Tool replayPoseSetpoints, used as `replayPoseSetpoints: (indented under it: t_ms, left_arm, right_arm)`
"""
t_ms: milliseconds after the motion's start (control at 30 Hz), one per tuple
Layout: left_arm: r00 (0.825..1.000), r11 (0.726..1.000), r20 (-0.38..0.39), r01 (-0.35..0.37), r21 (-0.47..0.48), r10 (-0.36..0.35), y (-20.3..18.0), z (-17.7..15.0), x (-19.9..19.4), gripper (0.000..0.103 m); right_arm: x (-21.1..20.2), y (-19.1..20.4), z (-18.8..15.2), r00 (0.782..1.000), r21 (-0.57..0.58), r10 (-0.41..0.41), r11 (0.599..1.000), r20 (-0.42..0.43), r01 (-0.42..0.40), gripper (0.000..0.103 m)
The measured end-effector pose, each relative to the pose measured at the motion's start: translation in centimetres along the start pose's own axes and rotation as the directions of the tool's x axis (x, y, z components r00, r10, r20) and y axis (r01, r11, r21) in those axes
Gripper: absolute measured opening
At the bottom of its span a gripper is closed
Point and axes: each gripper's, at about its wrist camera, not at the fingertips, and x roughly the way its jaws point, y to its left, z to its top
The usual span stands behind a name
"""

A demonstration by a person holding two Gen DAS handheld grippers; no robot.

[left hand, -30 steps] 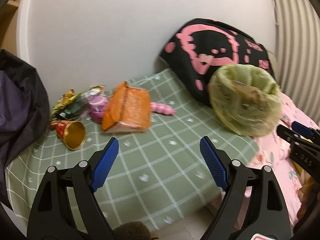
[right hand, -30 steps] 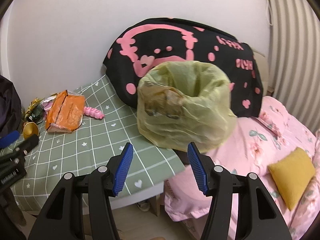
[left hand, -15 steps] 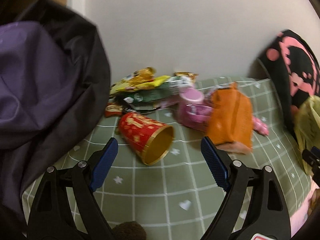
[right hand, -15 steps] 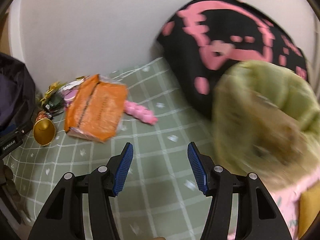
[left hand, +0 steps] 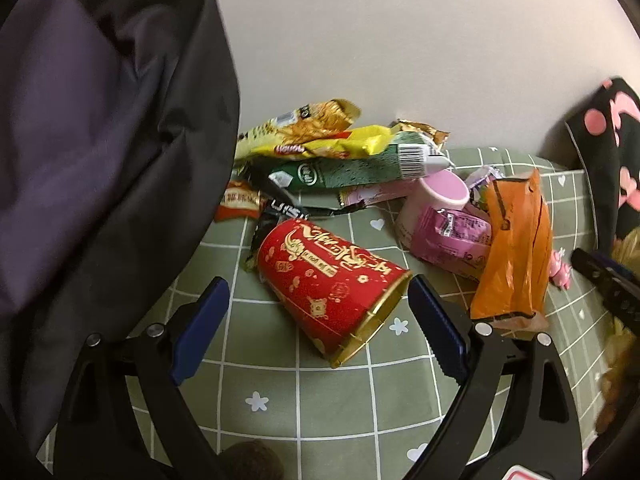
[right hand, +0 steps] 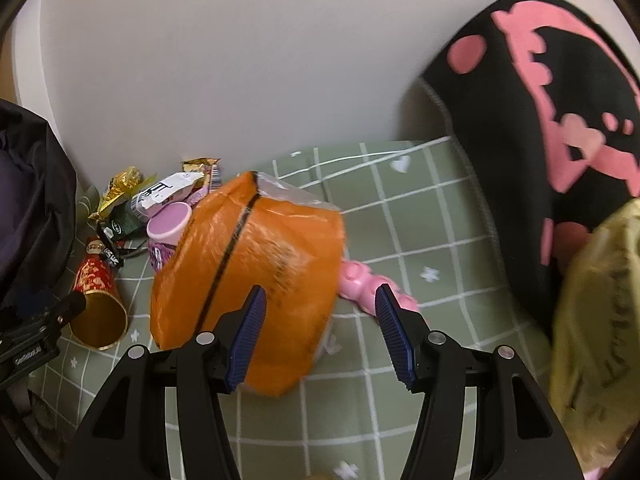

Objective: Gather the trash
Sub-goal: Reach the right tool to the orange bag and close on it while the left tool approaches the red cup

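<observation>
Two open grippers close on litter on a green checked cloth (left hand: 320, 392): left gripper (left hand: 316, 320) straddles a toppled red-and-gold paper cup (left hand: 328, 280); right gripper (right hand: 320, 332) nears a crinkled orange plastic bag (right hand: 256, 264). Squeezed, the cup could crush or roll clear.

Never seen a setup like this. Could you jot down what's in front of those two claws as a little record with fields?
surface: green checked cloth
left gripper: open, straddling the red paper cup, which lies on its side
right gripper: open, facing the orange bag
other trash: pink cup, snack wrappers against the wall
behind the orange bag: pink toy
far right: yellow-green trash bag
</observation>
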Motion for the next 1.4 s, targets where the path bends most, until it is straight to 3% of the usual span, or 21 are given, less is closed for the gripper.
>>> replayPoseSetpoints:
  t_ms: [300,600,767,833,1267,1400]
  left_arm:
    - [0.999,1.000,-0.031,0.014,0.000,-0.014,0.2,0.3,0.1,0.077]
    - [0.999,0.999,-0.034,0.019,0.029,-0.018,-0.5,0.0,-0.1,0.071]
    - [0.999,1.000,-0.028,0.019,0.022,-0.019,-0.5,0.1,-0.4,0.069]
    - [0.999,0.999,-0.032,0.021,0.024,-0.020,-0.6,0.0,-0.3,0.065]
    - [0.999,1.000,-0.042,0.003,0.030,-0.002,-1.0,0.4,-0.2,0.044]
    - [0.999,1.000,-0.045,0.009,0.026,-0.008,-0.8,0.4,-0.1,0.038]
  right_arm:
    - [4.8,1.3,0.6,0.995,-0.038,0.050,0.998,-0.088,-0.053,0.054]
    - [6.7,0.4,-0.9,0.980,0.022,0.103,0.995,-0.171,-0.101,0.053]
    - [5.9,-0.2,-1.3,0.979,0.018,0.116,0.993,-0.170,-0.115,0.017]
    - [5.4,-0.8,-1.4,0.977,0.038,0.135,0.991,-0.165,-0.131,0.010]
    - [-0.5,-3.2,-1.1,0.993,0.041,0.092,0.995,-0.071,-0.089,0.006]
    - [-0.1,-4.3,-1.2,0.990,0.064,0.129,0.990,-0.061,-0.125,0.008]
